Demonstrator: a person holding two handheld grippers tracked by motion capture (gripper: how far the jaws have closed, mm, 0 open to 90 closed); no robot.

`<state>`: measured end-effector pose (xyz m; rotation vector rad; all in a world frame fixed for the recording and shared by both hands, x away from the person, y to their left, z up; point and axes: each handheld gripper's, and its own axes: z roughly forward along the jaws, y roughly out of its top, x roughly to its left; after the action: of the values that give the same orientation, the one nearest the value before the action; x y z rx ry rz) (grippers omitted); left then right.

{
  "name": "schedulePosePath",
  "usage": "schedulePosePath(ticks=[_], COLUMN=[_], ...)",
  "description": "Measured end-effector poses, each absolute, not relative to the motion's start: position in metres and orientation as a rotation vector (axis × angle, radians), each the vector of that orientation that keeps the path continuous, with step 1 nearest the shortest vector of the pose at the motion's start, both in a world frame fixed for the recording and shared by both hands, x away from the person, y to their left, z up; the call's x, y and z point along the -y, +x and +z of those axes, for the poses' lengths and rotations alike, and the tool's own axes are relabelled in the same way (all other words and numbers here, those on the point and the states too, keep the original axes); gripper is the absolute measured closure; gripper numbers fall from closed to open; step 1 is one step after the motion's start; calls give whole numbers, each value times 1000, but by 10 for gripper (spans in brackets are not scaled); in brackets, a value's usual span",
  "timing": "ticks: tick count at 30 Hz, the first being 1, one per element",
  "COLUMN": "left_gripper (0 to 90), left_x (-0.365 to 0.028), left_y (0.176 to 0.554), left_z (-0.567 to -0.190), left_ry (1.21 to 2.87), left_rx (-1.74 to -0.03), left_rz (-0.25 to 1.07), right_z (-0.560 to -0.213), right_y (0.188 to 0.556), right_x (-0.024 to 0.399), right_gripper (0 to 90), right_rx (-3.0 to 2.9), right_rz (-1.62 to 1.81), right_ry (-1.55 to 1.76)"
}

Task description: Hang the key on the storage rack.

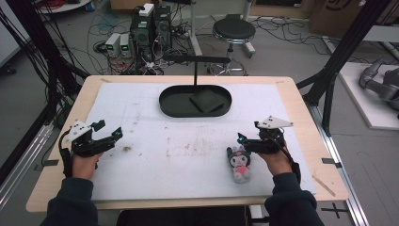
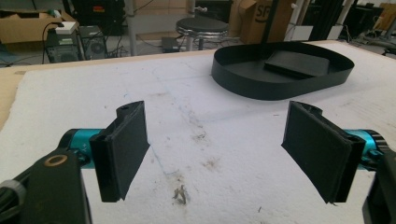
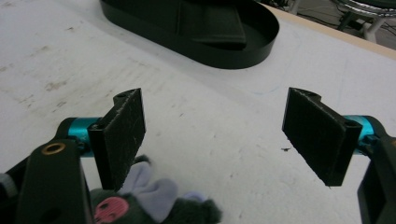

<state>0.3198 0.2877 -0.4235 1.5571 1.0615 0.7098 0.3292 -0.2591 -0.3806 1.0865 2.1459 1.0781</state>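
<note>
The right gripper hovers with fingers spread over the small grey-and-black plush toy on the white-padded bench; the left gripper also holds its fingers spread, nothing between them.

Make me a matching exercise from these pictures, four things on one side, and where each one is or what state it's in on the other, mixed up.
Things:
1. plush toy
2. black tray
3. left gripper
4. stool

Places or states:
A. on the floor beyond the table
B. open over bare white mat
C. lying by the right gripper
D. far middle of the mat, holding a dark pad

Pairs: 1-C, 2-D, 3-B, 4-A
</note>
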Motion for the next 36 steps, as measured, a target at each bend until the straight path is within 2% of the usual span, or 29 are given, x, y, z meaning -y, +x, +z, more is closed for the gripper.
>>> schedulePosePath(ticks=[8, 15, 23, 28, 29, 30, 36], left_gripper=[220, 225, 230, 233, 233, 233, 234], left_x=[-283, -279, -276, -277, -277, -277, -279], left_y=[319, 320, 322, 321, 321, 320, 319], left_z=[-421, -421, -423, -423, -423, -422, -422], left_ry=[1566, 1575, 1596, 1598, 1598, 1599, 1598], left_rx=[-1047, -1041, -1033, -1031, -1034, -1036, -1039], left_rz=[712, 711, 700, 697, 698, 698, 701], right_z=[-402, -403, -416, -420, -420, -419, -414], right_y=[320, 312, 318, 323, 323, 322, 326], right_x=[255, 254, 250, 250, 249, 248, 244], right_gripper=[217, 212, 228, 448, 515, 640, 710], right_rx=[-2198, -2299, -2412, -2495, -2511, -2524, -2547], right_rz=[1049, 1042, 1040, 1142, 1154, 1179, 1184], right_ry=[1095, 1046, 1113, 1158, 1144, 1130, 1010])
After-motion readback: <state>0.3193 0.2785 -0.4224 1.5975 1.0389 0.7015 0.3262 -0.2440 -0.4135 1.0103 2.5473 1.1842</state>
